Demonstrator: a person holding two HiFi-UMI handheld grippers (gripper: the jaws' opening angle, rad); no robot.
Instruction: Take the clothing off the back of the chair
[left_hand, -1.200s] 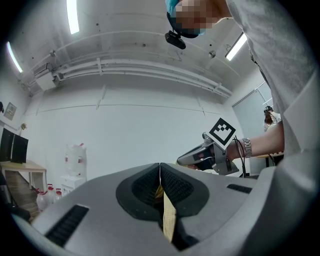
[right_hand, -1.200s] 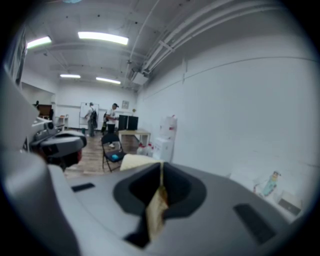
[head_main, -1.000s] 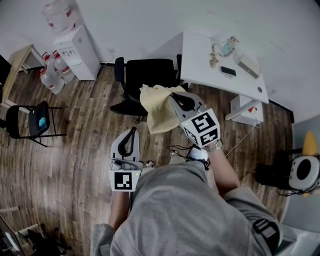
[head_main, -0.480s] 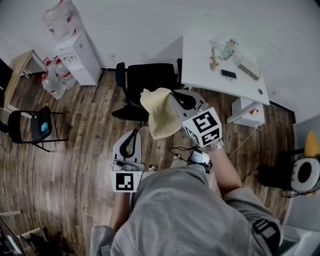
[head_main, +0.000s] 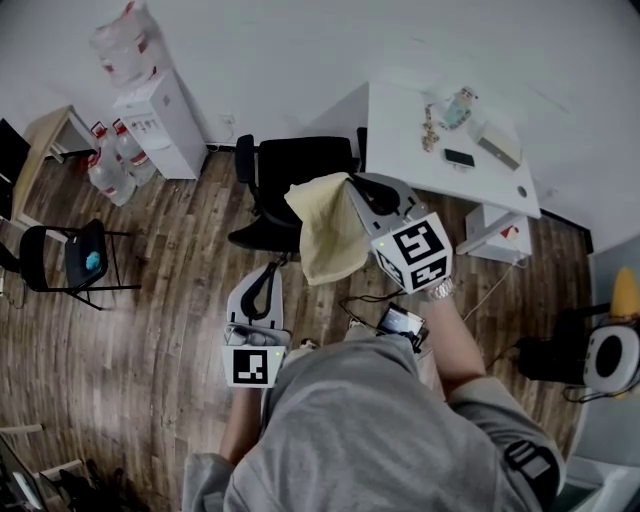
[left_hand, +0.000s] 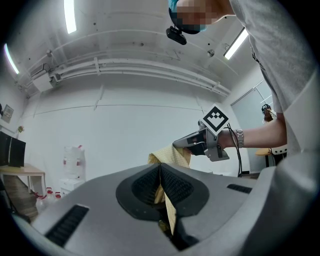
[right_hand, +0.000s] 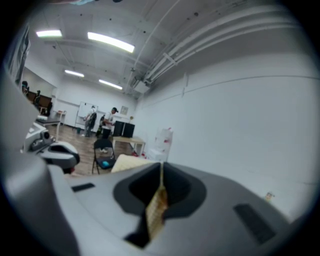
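Note:
A pale yellow garment (head_main: 325, 230) hangs in the air from my right gripper (head_main: 352, 183), which is shut on its top edge. It dangles in front of the black office chair (head_main: 300, 160), whose back is bare. In the right gripper view the cloth (right_hand: 155, 215) is pinched between the jaws of the right gripper (right_hand: 161, 182). My left gripper (head_main: 268, 265) stays lower and to the left, apart from the cloth, jaws together and holding nothing. The left gripper view shows the garment (left_hand: 172, 156) and the right gripper (left_hand: 192, 143) beyond the closed jaws.
A white desk (head_main: 400, 140) with small items stands right of the chair. A water dispenser (head_main: 160, 120) and bottles (head_main: 115, 165) are at the back left. A black folding chair (head_main: 65, 260) stands on the wooden floor at the left. Cables lie near the person's feet.
My right gripper has risen with the yellow garment, which now hangs higher and clear of the chair. The left gripper has hardly moved.

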